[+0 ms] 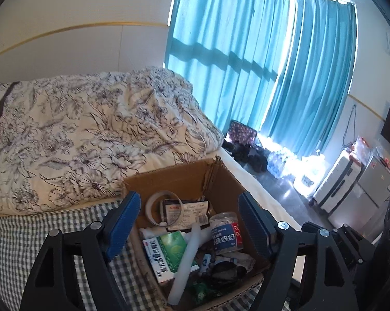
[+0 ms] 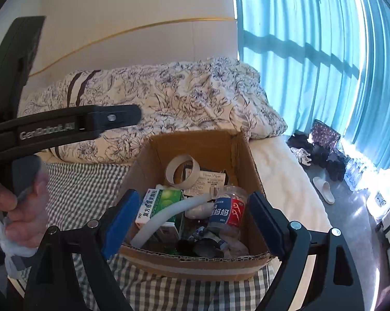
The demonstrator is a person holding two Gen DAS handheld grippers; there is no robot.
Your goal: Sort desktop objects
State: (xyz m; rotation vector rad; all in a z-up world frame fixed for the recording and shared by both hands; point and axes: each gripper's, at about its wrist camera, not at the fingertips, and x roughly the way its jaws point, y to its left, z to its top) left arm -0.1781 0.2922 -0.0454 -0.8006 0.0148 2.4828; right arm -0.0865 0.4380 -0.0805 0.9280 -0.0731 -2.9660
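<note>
Both grippers hang over an open cardboard box (image 1: 221,173), jaws spread wide and holding nothing. Seen from its own camera, the left gripper (image 1: 187,229) frames the box contents between its blue-padded fingers (image 1: 122,223); the right gripper (image 2: 192,223) does the same from a little farther back, with the near rim of the box just below its fingertips.

Inside the box lies a jumble. A green and white medicine carton (image 1: 169,255) sits toward the left, and a bent white tube (image 1: 186,259) lies across it. Just right of these stands a small clear bottle (image 2: 228,211) with a blue and red label. At the back a roll of pale tape (image 2: 182,172) leans upright against a flat labelled packet (image 1: 186,211). Dark items and crumpled wrappers fill the front right corner, too tangled to tell apart.

In the right wrist view, the left gripper's black body crosses the left edge, and a hand (image 2: 16,207) clasps its handle together with a bit of white cloth.

The box rests on a green checked sheet (image 2: 86,189) on a bed. Behind it is a bunched flowered quilt (image 1: 86,134). Beyond the bed hang teal curtains (image 1: 246,59), with a white slipper (image 2: 324,189) and a suitcase (image 1: 337,181) on the floor.
</note>
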